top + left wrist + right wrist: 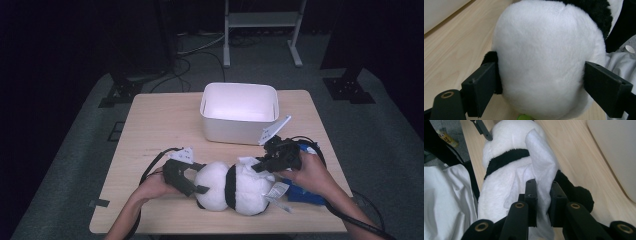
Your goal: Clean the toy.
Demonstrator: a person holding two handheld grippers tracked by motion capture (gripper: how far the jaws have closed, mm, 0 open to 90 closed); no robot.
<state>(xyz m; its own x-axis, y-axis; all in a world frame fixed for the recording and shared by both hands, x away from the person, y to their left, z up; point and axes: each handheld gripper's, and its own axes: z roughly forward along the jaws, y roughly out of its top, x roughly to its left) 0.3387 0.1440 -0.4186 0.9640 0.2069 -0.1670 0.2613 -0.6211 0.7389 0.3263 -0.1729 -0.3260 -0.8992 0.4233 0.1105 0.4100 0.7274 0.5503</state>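
High view shows us a wooden counter [150, 125] with a white bin [239, 113] standing at its far middle and a black-and-white plush toy [234, 187] lying on its side near the front edge, between our two hands. Our left tongs [196, 180] come in from the left, their jaws spread wide around the toy's rounded white end. In the left gripper view we see that end [544, 57] bulging between the two black jaws, each one pressed against the fur on either side, so the tongs grip it while standing far apart. Our right tongs [261, 165] meet the toy from the right. In the right gripper view the jaws are drawn nearly together on a fold of thin white cloth [541, 167] that lies over the toy [506, 162], pinching it. A blue item [305, 192] lies on the counter under our right hand [310, 175]; we cannot tell what it is. White fabric [446, 200] hangs at the left of that view.
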